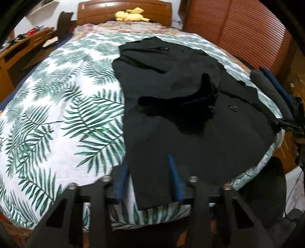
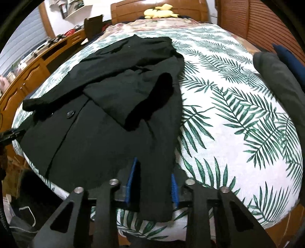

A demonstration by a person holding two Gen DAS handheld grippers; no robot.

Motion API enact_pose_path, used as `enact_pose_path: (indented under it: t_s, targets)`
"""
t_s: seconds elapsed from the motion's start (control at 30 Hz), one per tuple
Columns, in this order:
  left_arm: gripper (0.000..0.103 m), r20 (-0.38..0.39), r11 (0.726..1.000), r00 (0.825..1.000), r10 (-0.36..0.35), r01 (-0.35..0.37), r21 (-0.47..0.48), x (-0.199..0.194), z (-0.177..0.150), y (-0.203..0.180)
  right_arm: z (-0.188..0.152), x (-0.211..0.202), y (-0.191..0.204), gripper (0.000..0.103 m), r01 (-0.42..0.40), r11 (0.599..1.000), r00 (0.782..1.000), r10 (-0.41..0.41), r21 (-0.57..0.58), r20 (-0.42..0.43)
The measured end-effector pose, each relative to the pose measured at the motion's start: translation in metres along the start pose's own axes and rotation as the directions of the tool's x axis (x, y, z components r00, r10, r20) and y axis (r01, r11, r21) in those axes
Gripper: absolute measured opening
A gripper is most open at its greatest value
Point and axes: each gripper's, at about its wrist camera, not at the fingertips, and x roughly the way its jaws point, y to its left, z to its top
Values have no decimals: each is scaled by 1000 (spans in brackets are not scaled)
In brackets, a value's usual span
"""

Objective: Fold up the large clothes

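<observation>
A large black coat (image 1: 190, 114) lies spread on a bed with a palm-leaf cover (image 1: 57, 114), its sleeves folded over the body. My left gripper (image 1: 147, 164) is open at the coat's near left hem corner, the fabric lying between its blue fingers (image 1: 174, 175). In the right wrist view the coat (image 2: 106, 118) fills the left half of the bed (image 2: 238, 124). My right gripper (image 2: 153, 172) is open over the coat's near right hem corner, one blue finger (image 2: 131, 179) on each side of the cloth.
A yellow plush toy (image 1: 130, 16) lies by the wooden headboard. A wooden desk (image 2: 38, 64) runs along one side of the bed, slatted wooden doors (image 1: 238, 28) along the other. A dark grey and blue folded item (image 2: 280, 80) rests on the bed's edge.
</observation>
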Motion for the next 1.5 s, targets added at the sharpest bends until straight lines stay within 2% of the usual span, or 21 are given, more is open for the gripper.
enact_pose_path:
  t_s: [0.1, 0.2, 0.33, 0.47, 0.6, 0.8, 0.9, 1.0, 1.2, 1.3, 1.5]
  targets:
    - [12, -12, 1000, 1000, -11, 11, 10, -3, 3, -4, 3, -3, -1, 15, -26, 999, 1000, 26, 25, 12]
    - [6, 16, 1000, 1000, -10, 10, 14, -13, 8, -8, 5, -11, 2, 12, -32, 999, 998, 32, 15, 58]
    - [5, 79, 1000, 997, -5, 5, -4, -33, 14, -12, 7, -28, 2, 10, -62, 998, 989, 60, 11, 138]
    - [5, 163, 1000, 987, 6, -2, -24, -60, 17, -23, 10, -55, 0, 9, -85, 996, 973, 87, -21, 212]
    - [5, 213, 999, 977, 24, -18, -28, -89, 14, -36, 5, -89, -1, 9, -94, 994, 956, 105, -53, 272]
    - [5, 281, 999, 958, 49, -47, -14, -141, 0, -52, -22, -140, -2, 9, -97, 991, 930, 122, -88, 347]
    - [5, 301, 1000, 953, 28, -28, -4, -160, -10, -58, -42, -159, -3, 8, -98, 990, 924, 129, -101, 360]
    - [4, 322, 999, 946, 44, -49, 9, -178, -20, -65, -56, -182, 1, 8, -85, 988, 919, 129, -132, 373]
    - [4, 411, 999, 911, 39, -42, -1, -230, -34, -67, -70, -227, -5, 8, -85, 985, 887, 143, -149, 438]
    - [4, 426, 999, 904, 44, -45, -8, -235, -33, -63, -76, -232, -6, 8, -88, 984, 877, 151, -156, 457]
    - [4, 389, 998, 919, 59, -47, -41, -201, -12, -43, -57, -202, -8, 8, -103, 984, 889, 156, -145, 431]
